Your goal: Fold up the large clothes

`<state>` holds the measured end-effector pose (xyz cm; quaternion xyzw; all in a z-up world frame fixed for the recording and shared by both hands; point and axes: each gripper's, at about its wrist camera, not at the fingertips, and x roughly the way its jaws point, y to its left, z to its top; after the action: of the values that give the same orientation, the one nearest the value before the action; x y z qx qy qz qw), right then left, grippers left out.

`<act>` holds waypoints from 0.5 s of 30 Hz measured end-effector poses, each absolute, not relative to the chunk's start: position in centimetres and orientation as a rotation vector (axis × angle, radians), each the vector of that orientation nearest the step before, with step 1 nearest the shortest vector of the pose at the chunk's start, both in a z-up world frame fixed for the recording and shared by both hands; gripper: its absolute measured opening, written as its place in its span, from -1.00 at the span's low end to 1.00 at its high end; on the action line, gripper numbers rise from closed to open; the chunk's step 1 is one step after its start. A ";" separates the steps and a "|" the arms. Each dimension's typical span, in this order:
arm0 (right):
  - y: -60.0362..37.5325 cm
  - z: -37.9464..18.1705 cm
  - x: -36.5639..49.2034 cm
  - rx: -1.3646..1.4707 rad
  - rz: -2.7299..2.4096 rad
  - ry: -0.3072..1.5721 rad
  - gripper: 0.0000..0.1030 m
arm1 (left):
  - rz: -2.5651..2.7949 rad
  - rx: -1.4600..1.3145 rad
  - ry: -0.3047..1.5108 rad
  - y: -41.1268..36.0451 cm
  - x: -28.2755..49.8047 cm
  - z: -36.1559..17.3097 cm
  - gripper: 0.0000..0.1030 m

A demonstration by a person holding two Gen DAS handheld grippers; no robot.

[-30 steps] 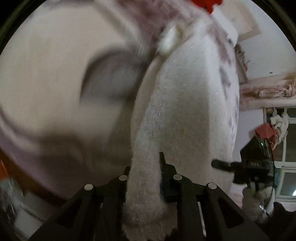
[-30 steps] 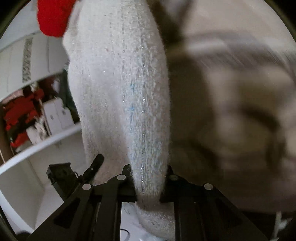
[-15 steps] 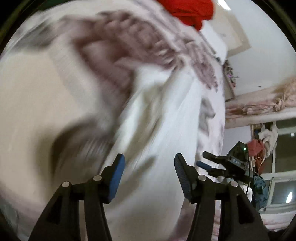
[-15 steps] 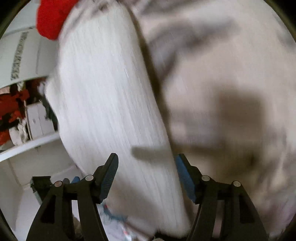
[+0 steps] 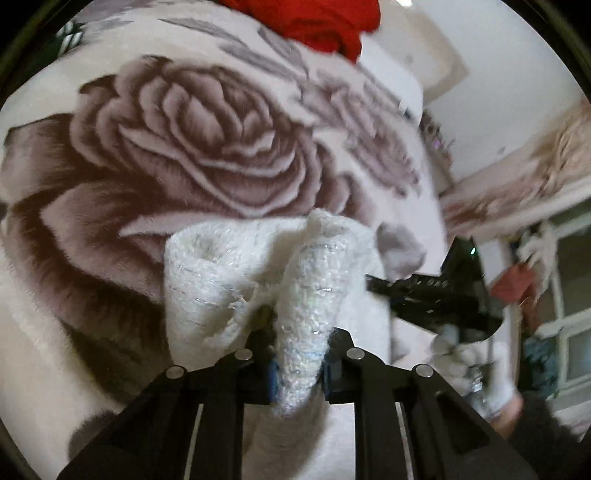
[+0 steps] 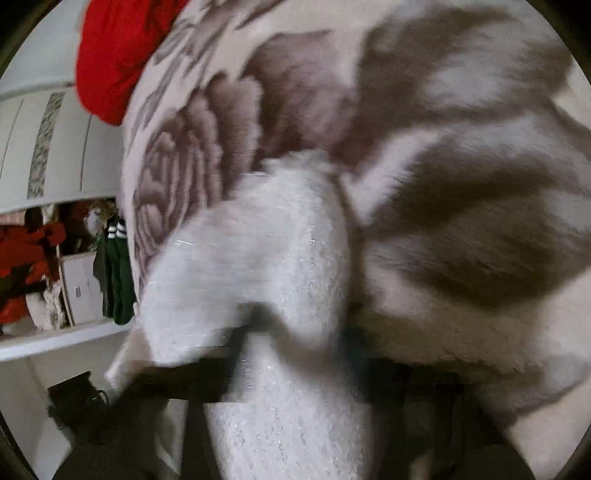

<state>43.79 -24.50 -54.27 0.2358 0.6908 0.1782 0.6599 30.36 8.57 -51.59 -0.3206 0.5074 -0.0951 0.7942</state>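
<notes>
- My left tongs [image 5: 299, 365]: jaws closing, pads pressed on a bunched ridge of the white knit [image 5: 258, 273]. The fold stands up between the jaws and pokes out below them toward 6 o'clock.
- From the left camera the knit mounds at centre, with one rolled lobe at 9 o'clock of the jaws and a peaked fold at 12. Silvery threads glint in it.
- Knit lies on the rose blanket [image 5: 192, 140]; the big brown rose fills 10 to 12 o'clock.
- Red cloth [image 5: 317, 22] sits at the blanket's far edge, 12 o'clock.
- My right tongs [image 5: 439, 295] show in the left camera at 3 o'clock, black and blurred, just beside the knit's right edge. The gloved hand [image 5: 476, 373] holding them is at 4 o'clock.
- Right tongs [image 6: 291, 354] in their own camera: badly smeared, jaws closing with a thick band of knit [image 6: 258, 266] between them. The fingers are mostly hidden under the cloth, so I take the pinch from the fabric necking in there.
- In that view the knit runs from 6 o'clock up to centre, over the blanket [image 6: 461, 221].
- Red cloth [image 6: 114, 51] at 11 o'clock.
- Shelves [image 6: 55, 266] with red and green clothes at 9 o'clock, blurred.
</notes>
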 end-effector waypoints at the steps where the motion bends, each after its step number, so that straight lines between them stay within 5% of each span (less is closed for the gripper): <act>1: -23.4 -54.1 44.3 0.529 0.415 1.535 -0.82 | -0.192 -0.725 1.065 9.6 30.1 -51.1 -0.74; 12: -16.2 -54.6 47.6 0.368 0.392 1.499 -0.86 | -0.176 -0.946 1.153 15.1 32.4 -59.6 -0.58; 15: -15.9 -54.3 47.4 0.345 0.397 1.536 -0.52 | -0.230 -1.013 1.160 15.8 30.4 -57.5 -0.29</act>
<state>47.36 -15.92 -54.35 0.1542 0.6864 0.1774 0.6882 30.39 15.75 -57.55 -0.4569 0.5233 -0.1035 0.7118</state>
